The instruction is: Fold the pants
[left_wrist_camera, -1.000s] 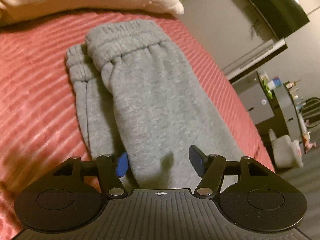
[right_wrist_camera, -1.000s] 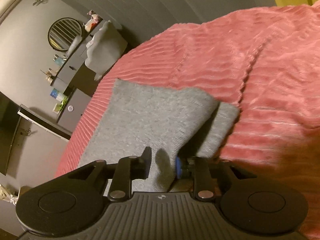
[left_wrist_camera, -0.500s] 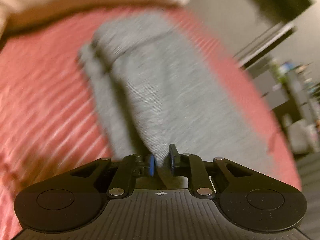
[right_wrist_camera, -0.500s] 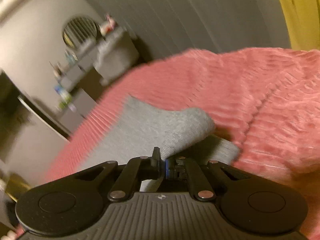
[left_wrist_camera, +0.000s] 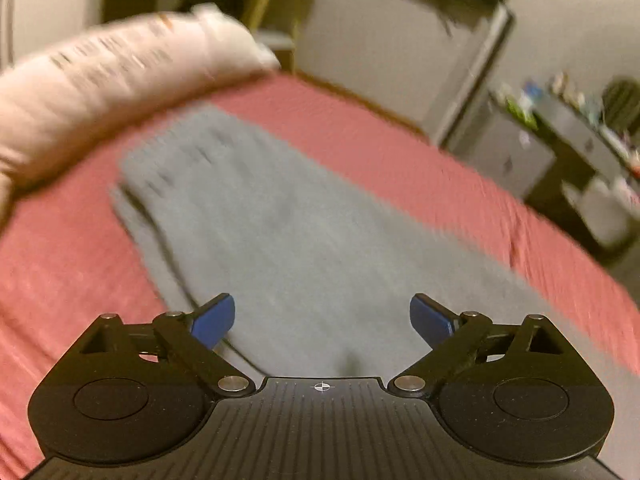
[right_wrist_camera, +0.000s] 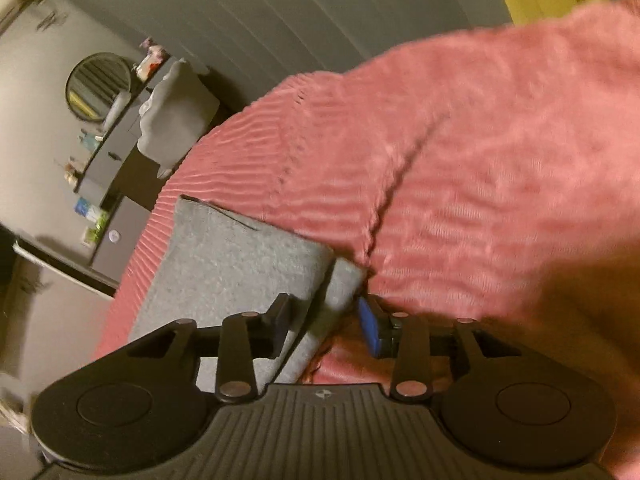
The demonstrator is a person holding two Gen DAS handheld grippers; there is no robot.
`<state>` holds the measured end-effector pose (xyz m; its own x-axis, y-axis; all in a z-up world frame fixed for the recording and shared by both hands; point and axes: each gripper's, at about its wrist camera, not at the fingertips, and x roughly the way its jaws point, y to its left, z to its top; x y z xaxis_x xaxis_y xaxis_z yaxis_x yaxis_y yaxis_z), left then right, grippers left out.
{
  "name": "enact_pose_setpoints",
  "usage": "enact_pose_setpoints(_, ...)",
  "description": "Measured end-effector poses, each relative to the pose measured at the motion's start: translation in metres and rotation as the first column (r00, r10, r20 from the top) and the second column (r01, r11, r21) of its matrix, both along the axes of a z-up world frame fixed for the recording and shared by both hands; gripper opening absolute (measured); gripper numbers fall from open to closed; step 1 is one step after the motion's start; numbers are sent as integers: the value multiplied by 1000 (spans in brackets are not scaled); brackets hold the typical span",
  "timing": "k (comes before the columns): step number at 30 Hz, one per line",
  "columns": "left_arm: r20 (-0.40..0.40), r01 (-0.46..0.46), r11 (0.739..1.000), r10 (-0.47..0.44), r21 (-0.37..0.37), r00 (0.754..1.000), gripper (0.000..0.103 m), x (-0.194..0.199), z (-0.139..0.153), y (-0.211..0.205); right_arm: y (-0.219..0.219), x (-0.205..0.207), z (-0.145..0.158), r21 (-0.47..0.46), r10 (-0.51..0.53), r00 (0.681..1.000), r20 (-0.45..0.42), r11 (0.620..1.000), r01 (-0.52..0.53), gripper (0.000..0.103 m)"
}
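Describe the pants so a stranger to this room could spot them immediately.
Start at the bed with the ribbed pink-red bedspread. Below the long pale pillow at its head lie the grey sweatpants, folded lengthwise, elastic waistband towards the pillow. They are the only grey fabric on the bedspread.

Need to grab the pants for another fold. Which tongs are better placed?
Probably right. The right tongs, just opening, straddle the edge of the gray pants. The left tongs, opened wide, hang above the pants with nothing between them.

Dim room – round mirror [right_wrist_camera: 99, 86], dresser [right_wrist_camera: 120, 168], perhaps.
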<state>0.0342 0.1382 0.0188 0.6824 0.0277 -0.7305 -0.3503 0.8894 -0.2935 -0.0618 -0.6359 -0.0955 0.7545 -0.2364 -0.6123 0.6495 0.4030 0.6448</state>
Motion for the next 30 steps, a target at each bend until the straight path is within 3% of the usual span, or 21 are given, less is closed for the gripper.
enact_pose_setpoints(2,-67,44,998,-46,-36,997,98,8,-19,-19,2,5,-5,32,8,999,42,999,-9,45)
enact_pose_setpoints(3,-103,59,997,-64,-49,993,98,14,-29,-26,0,7,-6,49,20,998,54,999,-22,54)
enact_pose_setpoints(5,-167,80,997,-79,-4,983,98,22,-41,-35,-2,11,-4,59,32,997,64,998,-36,57)
enact_pose_setpoints(6,-172,77,996,-69,40,983,98,25,-42,-36,-1,12,-1,46,37,997,64,998,-40,52)
enact_pose_setpoints(7,-168,71,996,-61,58,984,98,24,-40,-37,0,13,3,21,52,996,67,998,-53,34)
enact_pose_setpoints(9,-162,66,997,-60,29,985,98,24,-40,-33,3,15,12,-59,74,996,44,996,-71,19)
enact_pose_setpoints(13,-164,37,999,-36,4,986,98,21,-43,-30,6,17,14,-89,81,997,-2,993,-81,18)
enact_pose_setpoints(19,-179,57,997,-48,47,983,98,22,-44,-41,1,3,18,-68,56,997,59,996,-52,18)
enact_pose_setpoints(30,-178,48,999,-43,21,983,100,22,-45,-37,-5,6,24,-54,16,999,35,998,-14,23)
